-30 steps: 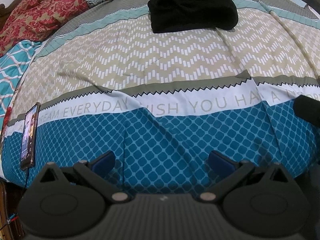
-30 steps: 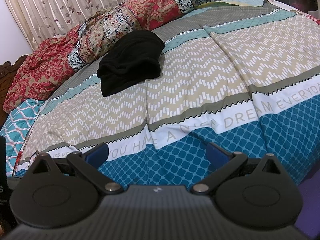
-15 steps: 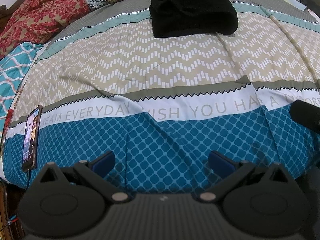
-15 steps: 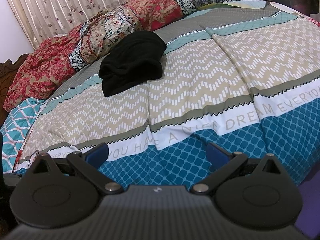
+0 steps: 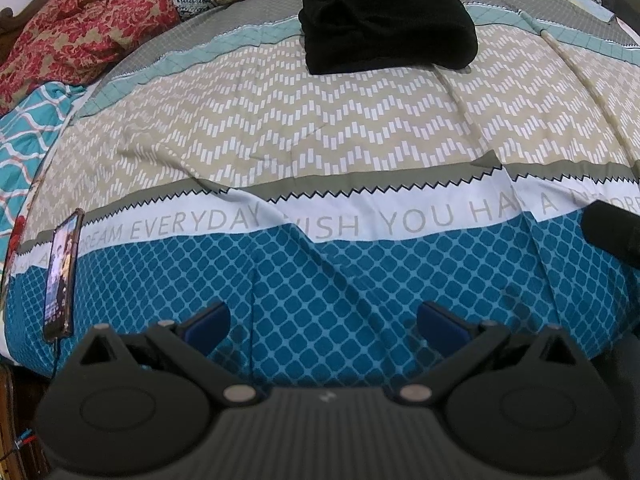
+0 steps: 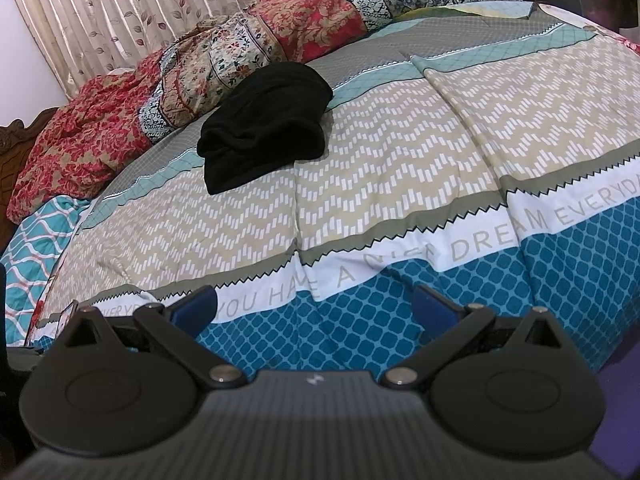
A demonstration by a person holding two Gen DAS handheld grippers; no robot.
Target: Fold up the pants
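Both claws gape empty; black pants (image 5: 386,20) lie bundled, folds indistinct.

A home bedroom. A bed (image 6: 400,168) fills both views, spread with a printed cover (image 5: 320,128) bearing the words "DREAM EVERYDAY". Rumpled floral quilts (image 6: 248,56) are heaped along its far side, a leaf-patterned curtain (image 6: 120,12) hangs behind them, and a carved wooden headboard (image 6: 16,136) shows at the left edge.
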